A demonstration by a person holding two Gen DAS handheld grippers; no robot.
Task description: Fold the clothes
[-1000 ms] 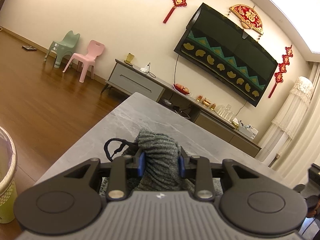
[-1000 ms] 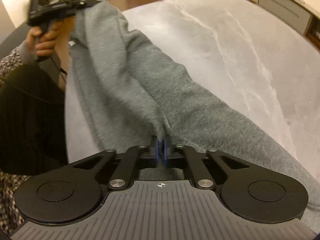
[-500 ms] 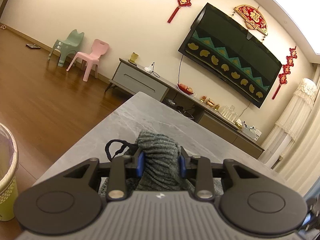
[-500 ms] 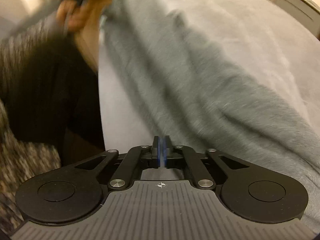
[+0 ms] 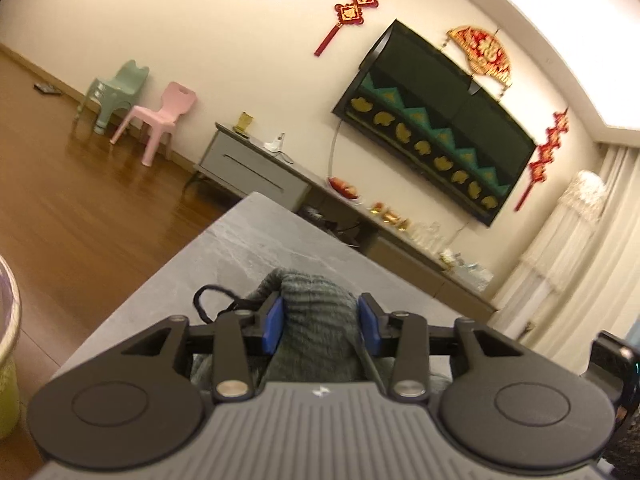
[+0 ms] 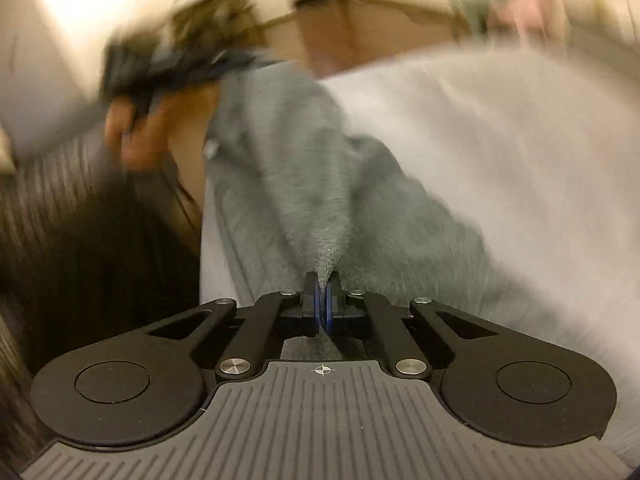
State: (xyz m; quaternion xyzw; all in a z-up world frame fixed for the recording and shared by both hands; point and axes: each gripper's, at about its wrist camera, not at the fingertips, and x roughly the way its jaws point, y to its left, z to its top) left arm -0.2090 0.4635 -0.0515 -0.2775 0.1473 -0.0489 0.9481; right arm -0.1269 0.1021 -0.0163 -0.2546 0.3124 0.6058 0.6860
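Barely begun, by the look of it: gray sweater not yet folded flat, hanging stretched between both grippers above the gray table. Bunched ribbed part sitting between the blue pads of the left gripper, jaws opening, fabric filling the gap and touching both pads. Right gripper clamped shut on a thin pinch of the same cloth, fabric fanning forward and up from its tips toward the other tool. Left hand visible far ahead and to the left, blurred. Still to do, as a judgement: laying the garment down, squaring it, and making every fold; no finished fold visible anywhere.

Around: black cord looping just left of the left jaws, close enough to snag in the cloth. Bare tabletop ahead of both tools, enough room for spreading. Beyond the table edge, a low cabinet, a wall screen, a pink chair and a green chair, all well apart. Basket rim low at the far left. Dark sleeve close left of the right tool, near the hanging edge.
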